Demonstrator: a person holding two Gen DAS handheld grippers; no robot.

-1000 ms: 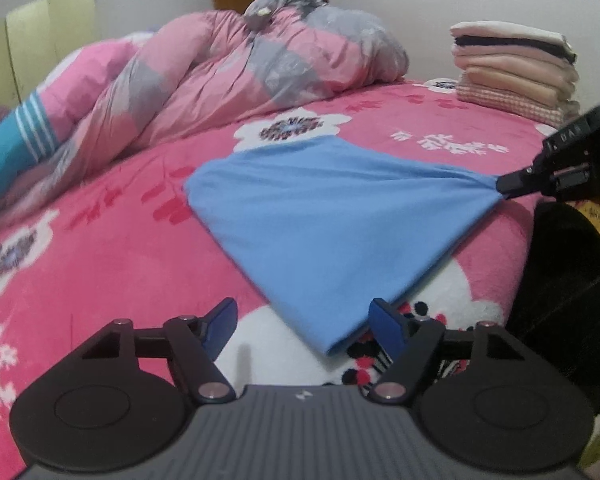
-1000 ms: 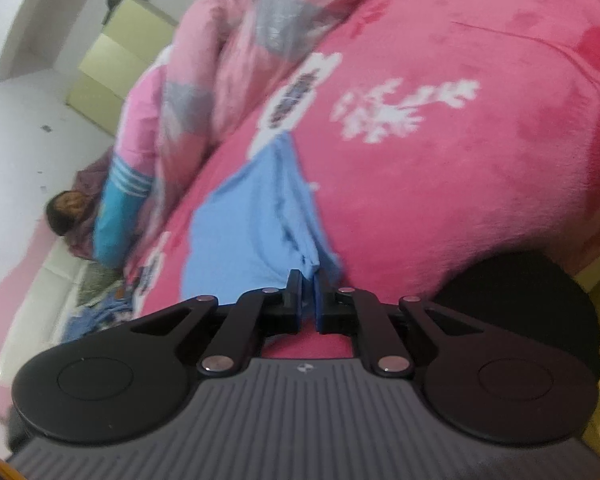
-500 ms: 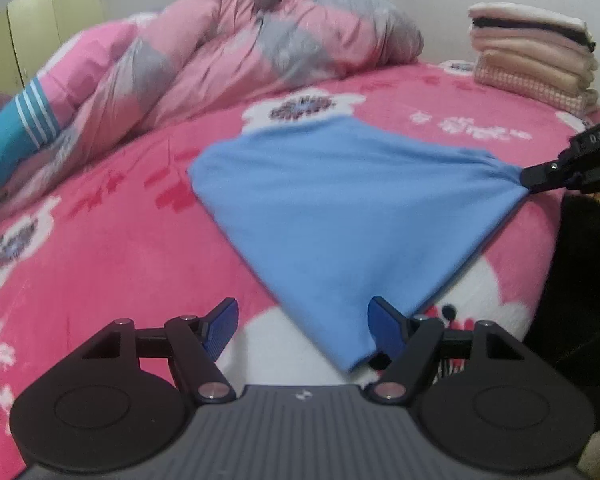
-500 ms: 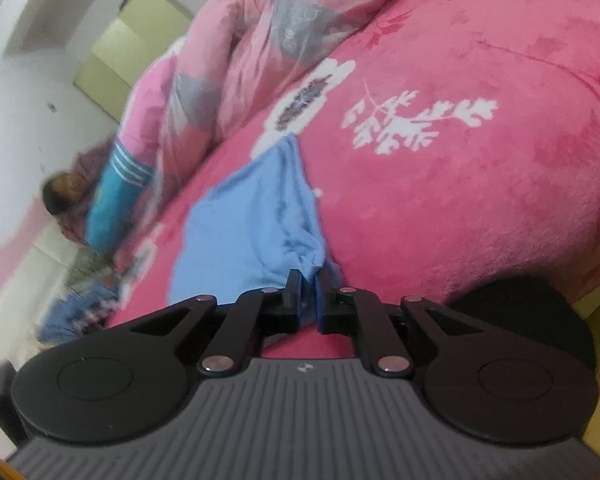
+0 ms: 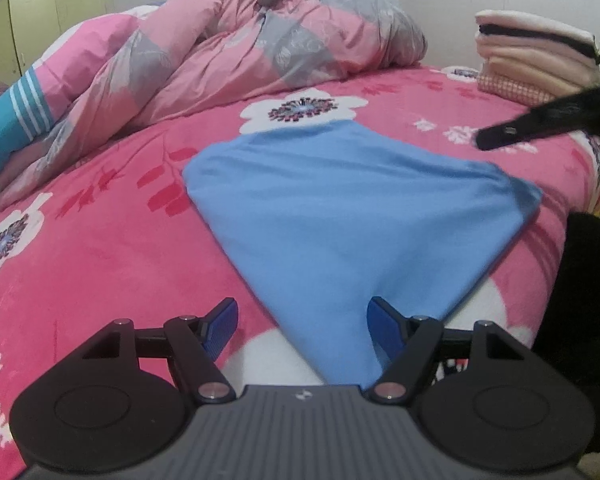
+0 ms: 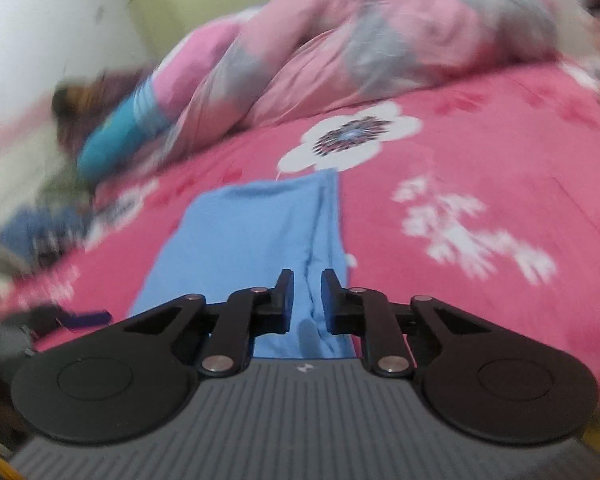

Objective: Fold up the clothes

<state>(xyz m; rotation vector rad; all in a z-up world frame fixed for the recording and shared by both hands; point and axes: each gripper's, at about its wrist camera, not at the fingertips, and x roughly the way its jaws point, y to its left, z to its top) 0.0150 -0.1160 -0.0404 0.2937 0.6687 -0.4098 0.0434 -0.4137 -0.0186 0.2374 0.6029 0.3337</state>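
A light blue cloth (image 5: 340, 216) lies flat on the pink flowered bed cover (image 5: 100, 240), folded to a rough triangle whose near corner points at me. My left gripper (image 5: 302, 316) is open low over the bed, and that near corner lies between its blue pads without being pressed. In the right wrist view the right gripper (image 6: 307, 292) hovers over the cloth (image 6: 260, 232) with its jaws opening and a narrow gap between them. Nothing is pinched there. Seen from the left wrist, its black fingers (image 5: 512, 134) hang above the cloth's right corner, clear of it.
A stack of folded clothes (image 5: 536, 68) sits at the bed's far right. A crumpled pink and grey duvet (image 5: 240, 52) fills the back, with a teal striped garment (image 5: 12, 120) at the left. Something black (image 5: 592, 300) stands past the bed's right edge.
The right gripper let go of the cloth's right corner, lifted off and rolled upright. That corner now lies slack on the bed. The left gripper crept nearer the near corner.
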